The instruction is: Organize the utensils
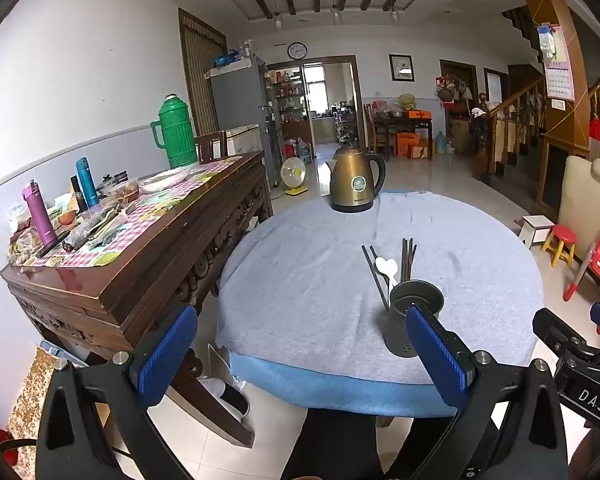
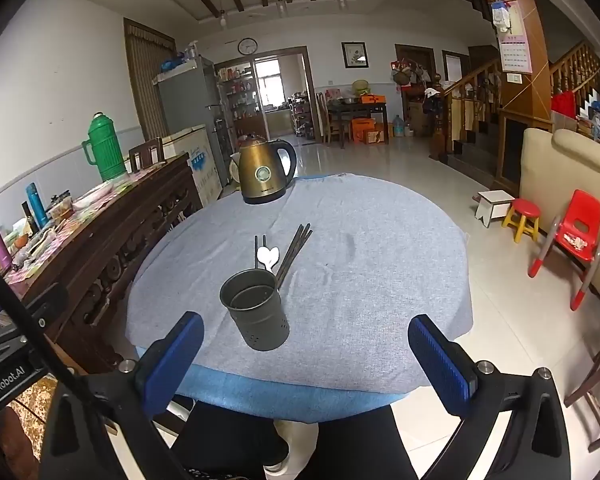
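Mostly round grey-clothed table (image 2: 380, 280), perforated metal cup (image 2: 256, 312)

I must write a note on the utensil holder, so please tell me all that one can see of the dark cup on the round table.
The dark cup is a round, grey-green holder that looks like metal, with small holes near its base and an inner ring below the rim. It stands upright and looks empty, on the grey cloth, near the table's front edge. Chopsticks and a white spoon lie just behind it; contact cannot be told. No gripper touches it.
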Motion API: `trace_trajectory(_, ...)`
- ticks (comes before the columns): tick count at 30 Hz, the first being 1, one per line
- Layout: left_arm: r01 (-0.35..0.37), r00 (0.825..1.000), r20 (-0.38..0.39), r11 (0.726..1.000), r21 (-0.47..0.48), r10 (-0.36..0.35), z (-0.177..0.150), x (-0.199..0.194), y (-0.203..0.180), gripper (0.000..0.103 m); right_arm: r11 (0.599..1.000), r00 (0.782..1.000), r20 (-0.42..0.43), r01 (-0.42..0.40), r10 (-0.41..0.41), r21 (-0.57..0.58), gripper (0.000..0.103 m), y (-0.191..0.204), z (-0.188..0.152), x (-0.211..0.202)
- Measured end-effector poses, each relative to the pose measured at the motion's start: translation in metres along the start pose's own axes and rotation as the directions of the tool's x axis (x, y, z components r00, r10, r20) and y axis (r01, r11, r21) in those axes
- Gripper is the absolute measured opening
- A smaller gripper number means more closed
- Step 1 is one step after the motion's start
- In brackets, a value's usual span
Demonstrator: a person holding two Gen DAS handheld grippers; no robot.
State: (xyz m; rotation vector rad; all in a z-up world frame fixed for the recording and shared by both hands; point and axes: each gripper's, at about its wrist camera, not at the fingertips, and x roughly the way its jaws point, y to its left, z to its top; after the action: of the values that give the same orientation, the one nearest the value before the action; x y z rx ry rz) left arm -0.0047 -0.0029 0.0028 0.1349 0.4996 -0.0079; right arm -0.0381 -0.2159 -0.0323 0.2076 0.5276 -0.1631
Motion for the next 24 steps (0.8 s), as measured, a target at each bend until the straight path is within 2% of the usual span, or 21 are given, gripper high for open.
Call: trace_trajectory(24, 0.0, 1.0, 0.002, 1.0, 0.002, 0.0, 0.0004, -0.0005, 0.0015, 0.103, 1.0, 1.0, -0.006, -0.001, 0.001, 0.002, 0.103, 0.0022, -0.0021, 0.0019)
